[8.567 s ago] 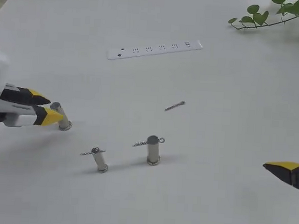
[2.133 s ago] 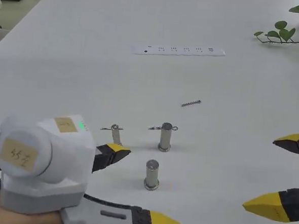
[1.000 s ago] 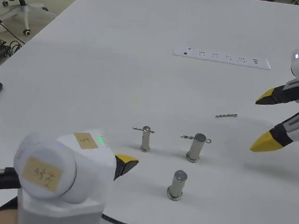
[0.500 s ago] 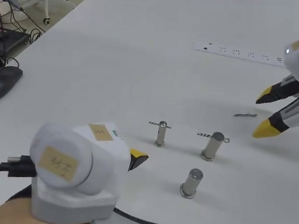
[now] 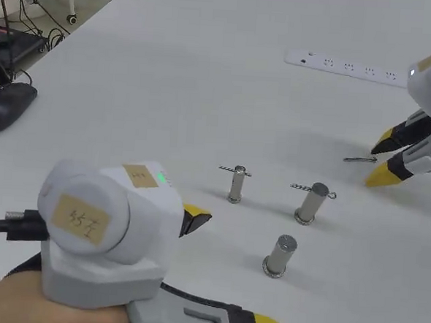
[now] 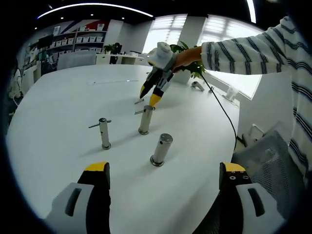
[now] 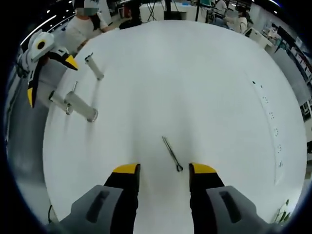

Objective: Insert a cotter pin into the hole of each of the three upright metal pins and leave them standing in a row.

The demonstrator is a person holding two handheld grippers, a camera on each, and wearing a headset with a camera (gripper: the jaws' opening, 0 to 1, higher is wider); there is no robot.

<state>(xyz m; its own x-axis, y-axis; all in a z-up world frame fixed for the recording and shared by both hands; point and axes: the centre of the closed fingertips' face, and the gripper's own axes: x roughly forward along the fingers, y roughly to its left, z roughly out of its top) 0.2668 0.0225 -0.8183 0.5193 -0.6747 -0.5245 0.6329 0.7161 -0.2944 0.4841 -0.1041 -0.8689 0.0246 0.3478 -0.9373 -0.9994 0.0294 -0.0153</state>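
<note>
Three upright metal pins stand on the white table. The left pin (image 5: 236,185) and the right pin (image 5: 312,202) each carry a cotter pin through the top hole. A bare pin (image 5: 279,255) stands nearer me, in front of those two. It is also between the jaws in the left gripper view (image 6: 161,148). A loose cotter pin (image 5: 360,160) lies flat at the right. My right gripper (image 5: 382,160) is open with its tips just beside that cotter pin (image 7: 172,153), and its jaws stand either side of it (image 7: 165,169). My left gripper (image 5: 236,274) is open, short of the bare pin.
A white power strip (image 5: 353,69) lies at the far side of the table. A black computer mouse (image 5: 6,108) sits on a lower surface past the table's left edge. The cable of the right gripper (image 6: 219,100) trails across the table.
The right gripper has come down and in toward the loose cotter pin. The bare pin, held at the far left at first, now stands free in front of the other two. The head camera has shifted.
</note>
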